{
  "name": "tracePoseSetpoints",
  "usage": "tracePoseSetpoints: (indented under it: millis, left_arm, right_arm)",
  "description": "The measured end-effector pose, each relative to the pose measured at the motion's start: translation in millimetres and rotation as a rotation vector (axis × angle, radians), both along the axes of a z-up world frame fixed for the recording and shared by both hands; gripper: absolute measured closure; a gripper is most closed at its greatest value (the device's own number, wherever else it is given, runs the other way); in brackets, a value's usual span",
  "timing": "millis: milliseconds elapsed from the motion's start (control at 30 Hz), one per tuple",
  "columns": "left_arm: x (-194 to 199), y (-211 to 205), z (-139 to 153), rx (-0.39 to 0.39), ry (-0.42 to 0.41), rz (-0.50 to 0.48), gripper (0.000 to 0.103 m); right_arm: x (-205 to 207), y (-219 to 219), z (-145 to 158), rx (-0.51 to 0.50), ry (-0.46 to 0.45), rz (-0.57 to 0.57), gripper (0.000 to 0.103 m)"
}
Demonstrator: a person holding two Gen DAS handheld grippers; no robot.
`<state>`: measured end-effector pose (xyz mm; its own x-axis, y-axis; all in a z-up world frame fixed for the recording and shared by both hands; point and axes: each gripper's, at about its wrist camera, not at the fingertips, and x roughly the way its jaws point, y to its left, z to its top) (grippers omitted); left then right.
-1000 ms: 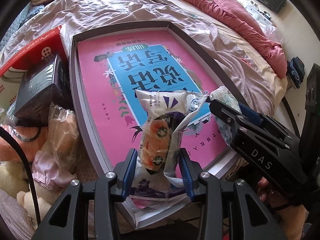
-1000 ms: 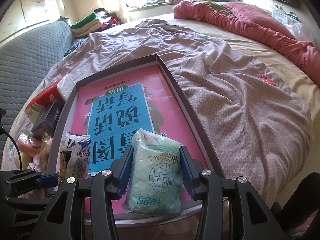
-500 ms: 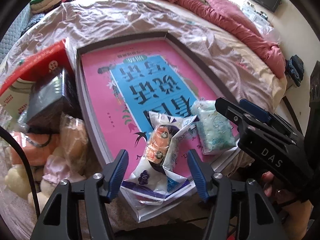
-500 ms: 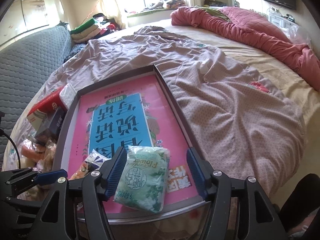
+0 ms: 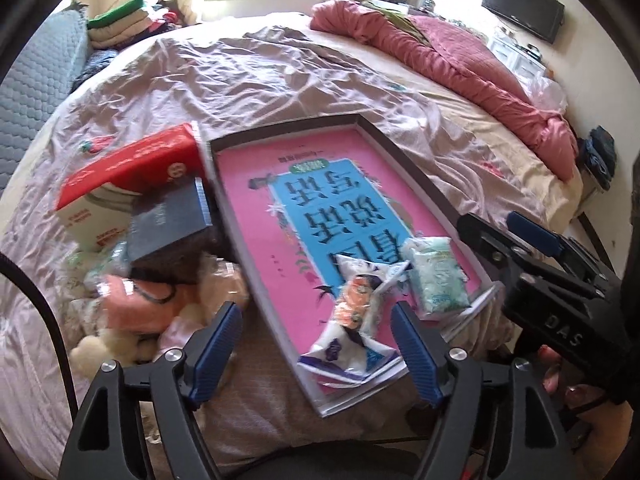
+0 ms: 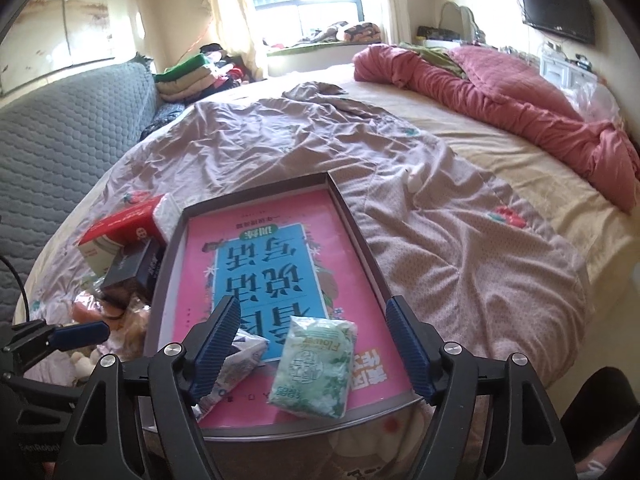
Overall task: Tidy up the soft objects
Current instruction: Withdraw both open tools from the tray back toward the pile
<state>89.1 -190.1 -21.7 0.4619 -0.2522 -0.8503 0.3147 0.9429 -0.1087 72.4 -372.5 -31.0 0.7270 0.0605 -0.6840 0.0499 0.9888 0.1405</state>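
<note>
A shallow grey-rimmed tray (image 5: 404, 156) with a pink and blue printed floor lies on the bed; it also shows in the right wrist view (image 6: 356, 236). Two soft packs lie at its near end: a white, purple and orange pack (image 5: 352, 320) and a pale green tissue pack (image 5: 436, 276), the latter also in the right wrist view (image 6: 316, 368). The white pack shows there too (image 6: 236, 364). My left gripper (image 5: 316, 348) is open and empty, just short of the white pack. My right gripper (image 6: 310, 348) is open and empty, above the green pack.
Left of the tray sit a red and white box (image 5: 132, 176), a dark box (image 5: 168, 220) and a heap of plush toys in plastic (image 5: 132, 308). A rumpled mauve sheet (image 6: 280, 136) covers the bed. A pink quilt (image 6: 520, 108) lies far right.
Both grippers have opened and let go of their packs, which now lie on the tray. Both grippers have pulled back and up from the tray.
</note>
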Motion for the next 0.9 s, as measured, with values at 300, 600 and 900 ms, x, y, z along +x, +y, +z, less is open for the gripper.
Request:
tracePoseSetpoints:
  millis: [300, 600, 900]
  left_arm:
    - [-7, 31, 20, -0.002, -0.042, 0.061, 0.023]
    - [-15, 62, 36, 0.004, -0.077, 0.127, 0.022]
    - [-21, 94, 51, -0.012, -0.106, 0.182, 0.021]
  right_arm:
    - [-5, 29, 19, -0.02, -0.032, 0.061, 0.025]
    - [-13, 59, 39, -0.039, -0.072, 0.118, 0.024]
    - [-18, 78, 49, -0.034, -0.091, 0.157, 0.023]
